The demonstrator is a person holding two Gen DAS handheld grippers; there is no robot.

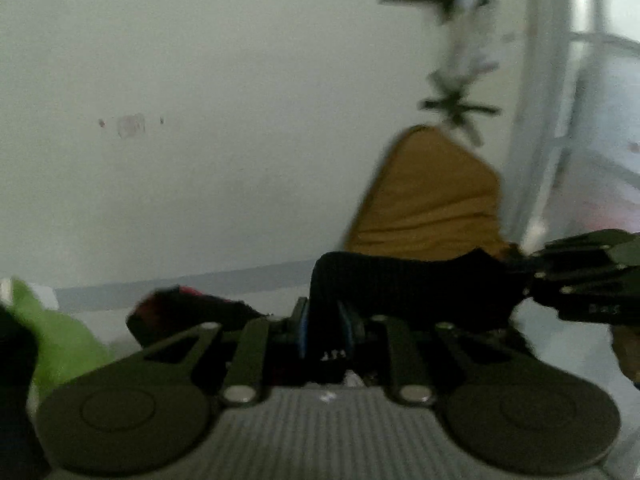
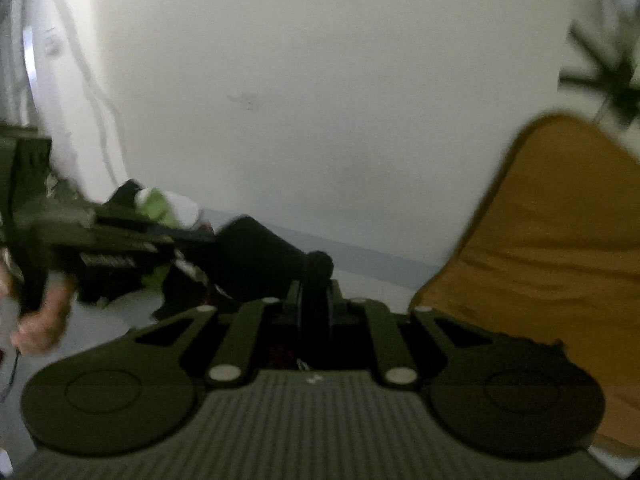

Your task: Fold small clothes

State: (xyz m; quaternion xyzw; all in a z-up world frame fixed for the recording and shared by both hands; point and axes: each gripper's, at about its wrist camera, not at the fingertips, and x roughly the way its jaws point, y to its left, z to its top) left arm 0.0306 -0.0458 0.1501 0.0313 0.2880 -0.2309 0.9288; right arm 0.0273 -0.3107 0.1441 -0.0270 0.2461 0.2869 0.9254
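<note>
A small black garment (image 1: 408,284) hangs stretched in the air between my two grippers. In the left wrist view my left gripper (image 1: 323,320) is shut on its left end, the blue pads (image 1: 301,330) pressing the cloth. My right gripper (image 1: 536,276) comes in from the right edge and grips the other end. In the right wrist view my right gripper (image 2: 315,300) is shut on a bunched corner of the black garment (image 2: 256,252), and my left gripper (image 2: 188,240) holds the far end at left. Both views are blurred.
A mustard cloth (image 1: 432,200) (image 2: 560,240) stands up at the right against the white wall. A green cloth (image 1: 60,340) (image 2: 158,206) and a red and black one (image 1: 188,308) lie at the left. A hand (image 2: 44,320) holds the left gripper's handle.
</note>
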